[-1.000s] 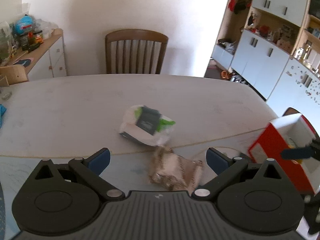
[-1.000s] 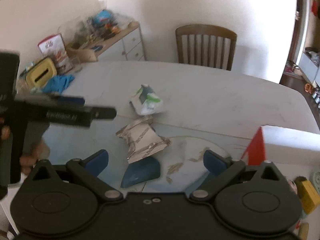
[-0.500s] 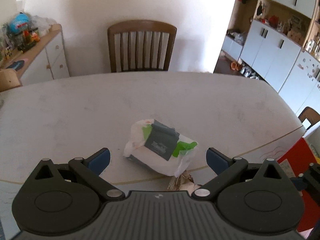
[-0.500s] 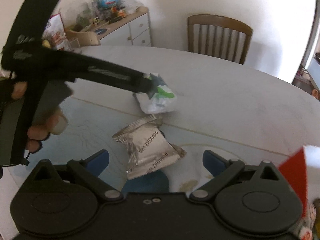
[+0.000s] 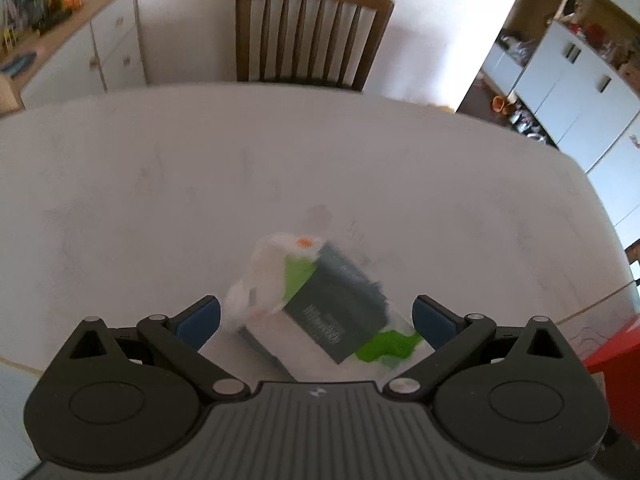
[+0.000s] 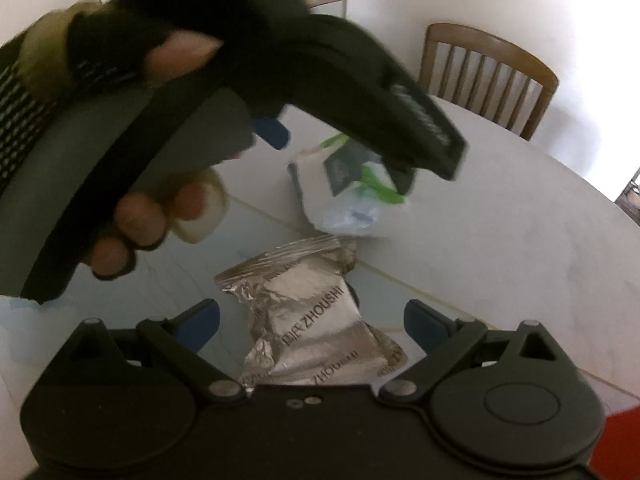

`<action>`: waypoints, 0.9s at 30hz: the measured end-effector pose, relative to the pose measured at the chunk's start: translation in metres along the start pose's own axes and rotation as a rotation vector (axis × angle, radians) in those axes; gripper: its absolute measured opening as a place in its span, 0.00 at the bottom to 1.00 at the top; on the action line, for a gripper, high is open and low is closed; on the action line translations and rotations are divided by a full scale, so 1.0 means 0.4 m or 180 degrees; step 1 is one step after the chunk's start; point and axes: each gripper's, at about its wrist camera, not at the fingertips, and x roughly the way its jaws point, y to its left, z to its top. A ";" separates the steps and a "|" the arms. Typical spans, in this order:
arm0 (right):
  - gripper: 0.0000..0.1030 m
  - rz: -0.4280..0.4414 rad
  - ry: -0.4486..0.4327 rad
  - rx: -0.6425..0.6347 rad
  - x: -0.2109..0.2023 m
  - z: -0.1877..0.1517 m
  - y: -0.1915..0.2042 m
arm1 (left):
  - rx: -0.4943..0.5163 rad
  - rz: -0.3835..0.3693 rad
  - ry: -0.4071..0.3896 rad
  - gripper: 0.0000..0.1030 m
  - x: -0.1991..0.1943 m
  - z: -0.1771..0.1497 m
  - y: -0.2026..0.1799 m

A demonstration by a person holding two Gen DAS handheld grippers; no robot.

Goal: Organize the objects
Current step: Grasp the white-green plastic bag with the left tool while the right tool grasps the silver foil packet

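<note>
A white packet with a grey label and green patches lies on the pale table, and my left gripper stands open with a finger on each side of it. The right wrist view shows the same packet under the left gripper, which a gloved hand holds. A crumpled silver foil packet lies on a light blue mat. My right gripper hangs open above it, fingers either side. I cannot tell whether any finger touches a packet.
A red box stands at the table's right edge, its corner also in the right wrist view. A wooden chair is at the far side. A cluttered sideboard stands left, white cupboards right.
My left gripper moved forward past the foil packet until the white packet lay between its fingers. My right gripper closed in on the foil packet. Both stayed open.
</note>
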 end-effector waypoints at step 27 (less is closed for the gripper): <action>0.57 0.0002 0.0183 -0.0010 0.007 -0.051 0.045 | 0.0250 -0.0138 -0.0010 0.61 0.015 -0.044 -0.005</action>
